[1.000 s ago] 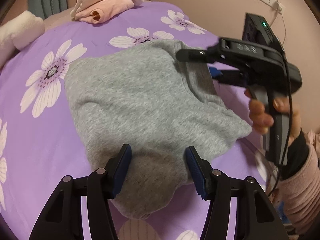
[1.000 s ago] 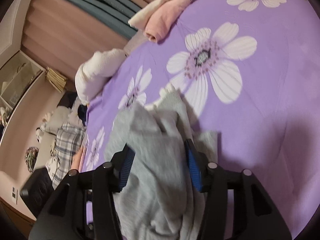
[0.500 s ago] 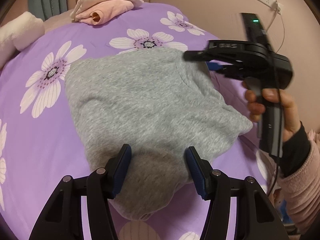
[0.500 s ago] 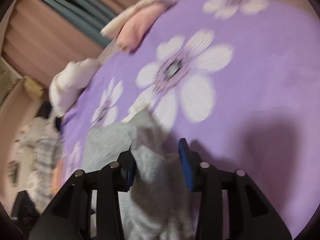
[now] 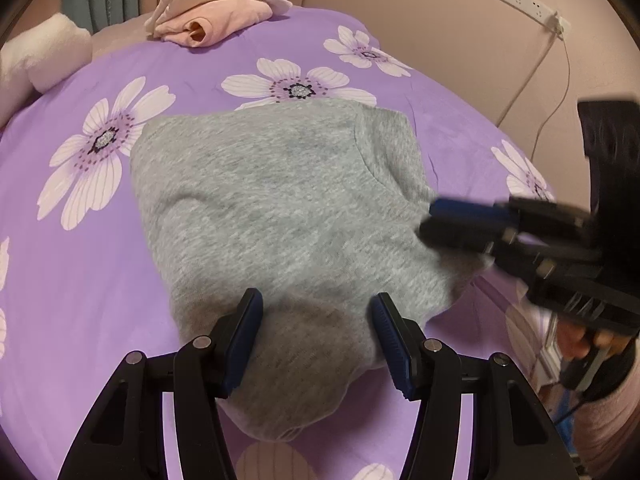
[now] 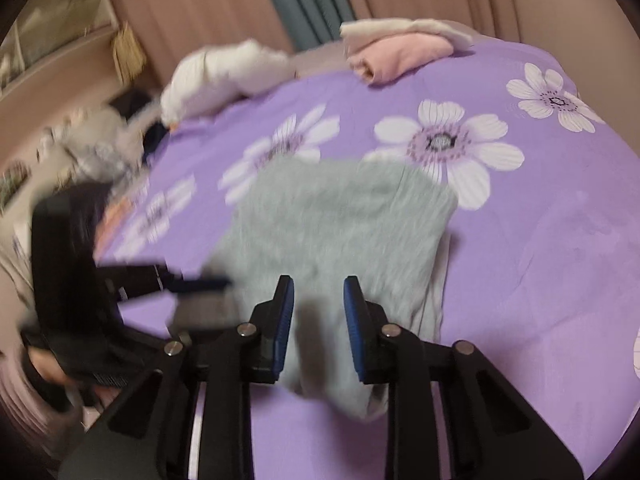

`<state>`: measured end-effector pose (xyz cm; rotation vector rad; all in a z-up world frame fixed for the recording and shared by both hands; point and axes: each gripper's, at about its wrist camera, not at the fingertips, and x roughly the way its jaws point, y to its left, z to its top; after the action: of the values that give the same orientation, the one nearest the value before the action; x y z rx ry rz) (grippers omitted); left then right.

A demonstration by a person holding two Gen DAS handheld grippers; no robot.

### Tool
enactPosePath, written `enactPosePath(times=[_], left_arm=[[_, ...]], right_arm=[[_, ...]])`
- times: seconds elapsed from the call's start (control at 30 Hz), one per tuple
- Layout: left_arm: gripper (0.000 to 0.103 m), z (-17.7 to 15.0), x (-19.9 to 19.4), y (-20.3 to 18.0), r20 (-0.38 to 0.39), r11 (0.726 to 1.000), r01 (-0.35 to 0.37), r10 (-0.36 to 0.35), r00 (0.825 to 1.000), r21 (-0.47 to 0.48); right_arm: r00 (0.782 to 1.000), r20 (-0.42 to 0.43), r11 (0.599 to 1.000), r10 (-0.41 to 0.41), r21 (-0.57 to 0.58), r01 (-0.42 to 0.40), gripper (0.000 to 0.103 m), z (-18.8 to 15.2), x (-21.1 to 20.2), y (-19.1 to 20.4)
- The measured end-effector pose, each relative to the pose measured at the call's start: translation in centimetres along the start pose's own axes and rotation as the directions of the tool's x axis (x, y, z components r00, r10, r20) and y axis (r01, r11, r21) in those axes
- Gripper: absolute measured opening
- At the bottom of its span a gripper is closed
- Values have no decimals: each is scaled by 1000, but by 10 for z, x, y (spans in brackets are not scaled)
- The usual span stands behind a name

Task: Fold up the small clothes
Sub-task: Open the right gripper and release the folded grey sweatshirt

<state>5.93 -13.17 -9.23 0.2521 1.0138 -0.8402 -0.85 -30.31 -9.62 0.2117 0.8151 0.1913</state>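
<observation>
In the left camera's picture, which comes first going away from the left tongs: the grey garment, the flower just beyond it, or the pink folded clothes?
1. Grey garment: right at the left tongs, its near end between the open fingers.
2. White flower: on the purple bedspread, just past the garment's far edge.
3. Pink folded clothes: farthest, at the bed's far end.

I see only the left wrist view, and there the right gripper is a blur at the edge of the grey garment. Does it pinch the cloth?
Observer: Not yet. In the right wrist view the right gripper is closing with a gap left. The grey garment shows through the gap, but no pad presses on it.
Operator: What lies past the white plush thing?
Observer: A blurred heap of pale clothes, beyond the edge of the purple cover.
</observation>
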Motion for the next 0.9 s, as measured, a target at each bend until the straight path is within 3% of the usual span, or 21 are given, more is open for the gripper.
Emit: enactPosePath(times=[0.13,0.37,0.9], left_arm=[[58,-1,1,-4,6,1000,-6,6,1000,12],[58,-3,2,-8,19,999,-27,26,999,42],[58,-5,1,-9,41,999,-24,23,999,28]], right_arm=[[996,-48,997,-78,-29,76,21,-16,11,-8],[999,-30,998,-45,39,46,20,-30,12,-20],[1000,3,997,-20,81,19,20,-36,12,-21]])
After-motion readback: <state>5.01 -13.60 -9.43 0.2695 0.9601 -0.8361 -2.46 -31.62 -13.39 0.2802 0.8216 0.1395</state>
